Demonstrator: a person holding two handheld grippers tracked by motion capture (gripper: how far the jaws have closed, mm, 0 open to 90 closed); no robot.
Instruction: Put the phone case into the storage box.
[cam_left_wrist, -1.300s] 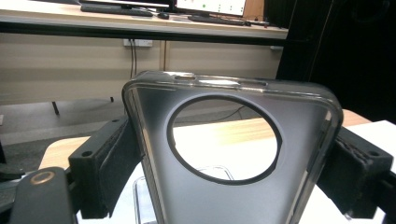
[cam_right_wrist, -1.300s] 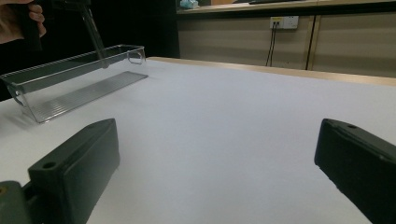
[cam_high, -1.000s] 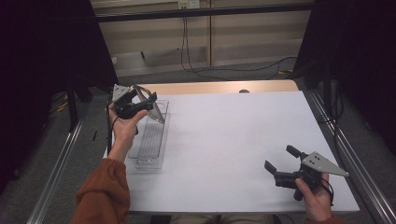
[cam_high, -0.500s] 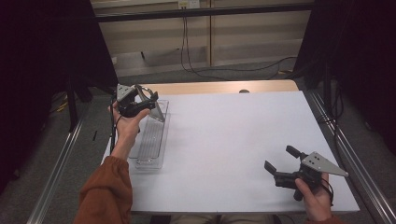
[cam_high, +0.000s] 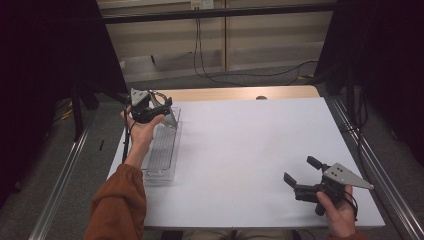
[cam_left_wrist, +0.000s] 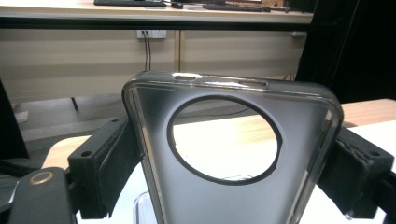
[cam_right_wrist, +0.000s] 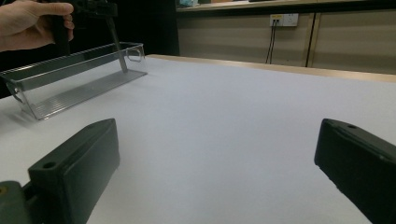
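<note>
- Holding a clear phone case (cam_left_wrist: 224, 154) pinched in the left gripper (cam_high: 152, 107), above the far end of the clear tray (cam_high: 162, 150) at the table's left
- Judging: lowering it in is next, then releasing
- Right gripper (cam_high: 302, 175) is resting spread, near right

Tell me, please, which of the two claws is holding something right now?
The left claw, raised over the clear plastic bin, is shut on a translucent phone case. The right claw stands open with nothing between its jaws.

Left tool (cam_high: 162, 107) raised, jaws clamped; right tool (cam_high: 302, 172) low, jaws wide apart.
</note>
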